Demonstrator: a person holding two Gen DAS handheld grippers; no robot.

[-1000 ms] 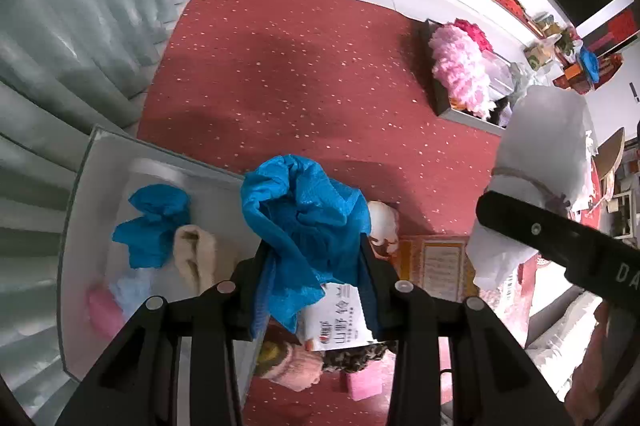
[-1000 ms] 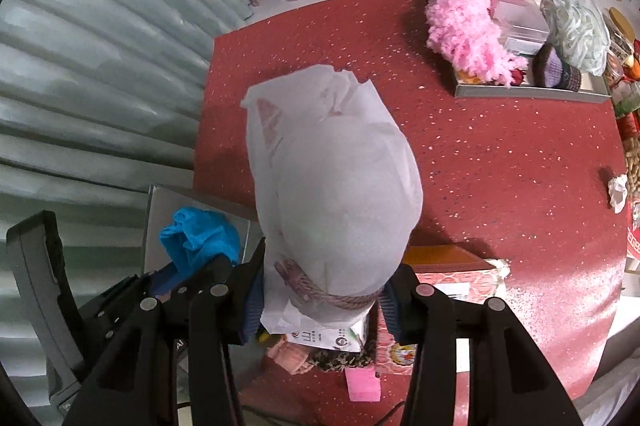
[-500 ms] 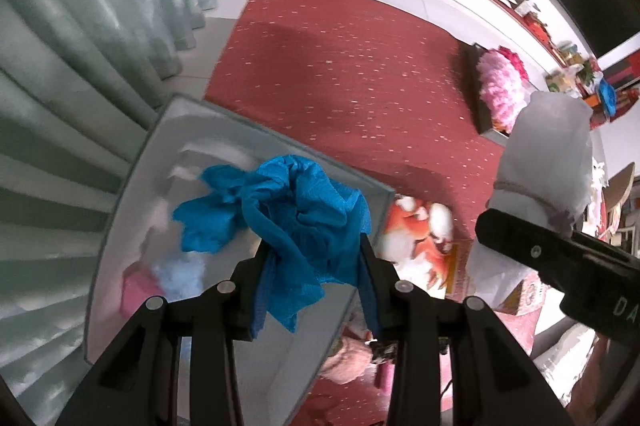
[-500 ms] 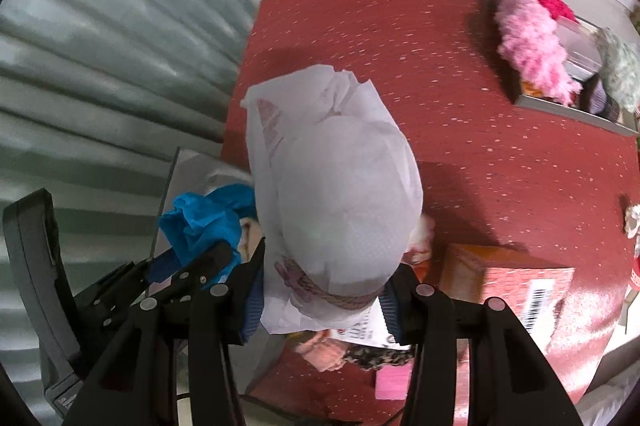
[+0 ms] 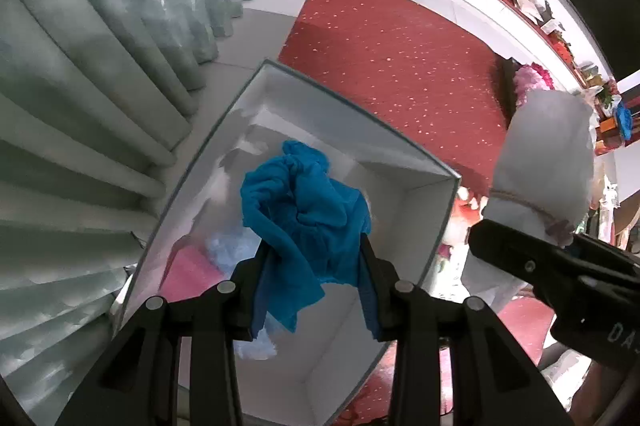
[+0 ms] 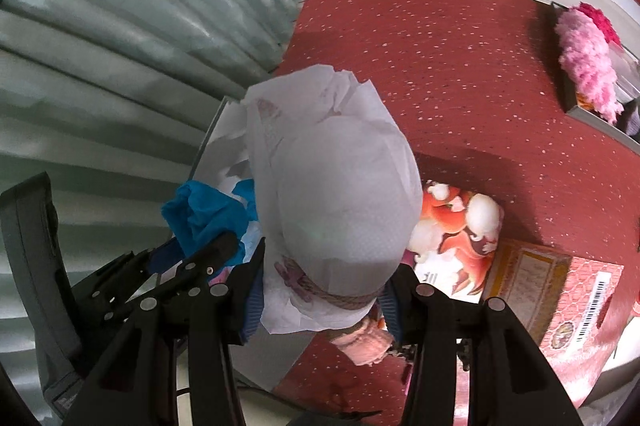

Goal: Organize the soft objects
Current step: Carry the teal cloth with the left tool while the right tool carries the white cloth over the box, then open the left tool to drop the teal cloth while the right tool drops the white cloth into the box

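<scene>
Midway: left tongs (image 5: 312, 266) clamped on blue cloth (image 5: 304, 210) above white box (image 5: 424, 210), right tongs (image 6: 324, 290) gripping white bag (image 6: 332, 194); both still undropped.

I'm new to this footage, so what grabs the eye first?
A bright blue cloth is pinched in the left gripper, hanging above an open white box. The right gripper clamps a white drawstring bag over the red carpet.
</scene>
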